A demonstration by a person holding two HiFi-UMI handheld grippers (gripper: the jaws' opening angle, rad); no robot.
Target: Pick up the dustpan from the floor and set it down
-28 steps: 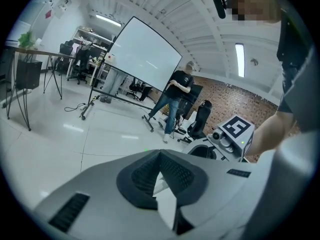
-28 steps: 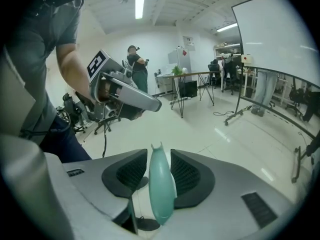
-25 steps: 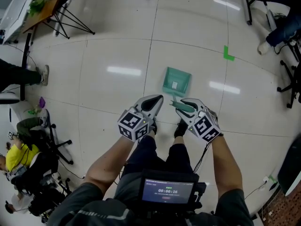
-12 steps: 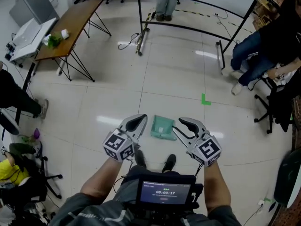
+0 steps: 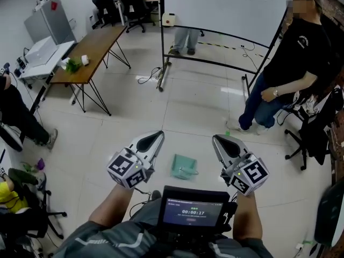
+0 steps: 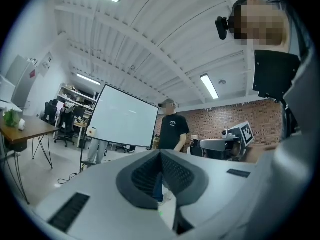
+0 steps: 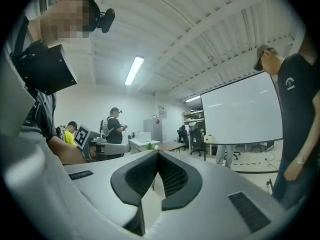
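Teal plastic dustpan [image 5: 183,167] lies on floor below left gripper's [image 5: 158,136] closed jaws and right gripper's [image 5: 217,140] just-closed empty jaws; likely light, stiff, grab handle.

- Pale, glossy tiled floor [image 5: 134,117].
- A green dustpan [image 5: 183,166] lies flat on it, low in the head view.
- A wooden table [image 5: 91,50] stands at upper left.
- A loose cable [image 5: 146,80] lies beside the table.

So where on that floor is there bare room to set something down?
Bare tile runs from the green dustpan out to the whiteboard, and leftward to the wooden table. It's crowded on the right, with a standing person and office chairs, and along the left edge, with seated people.
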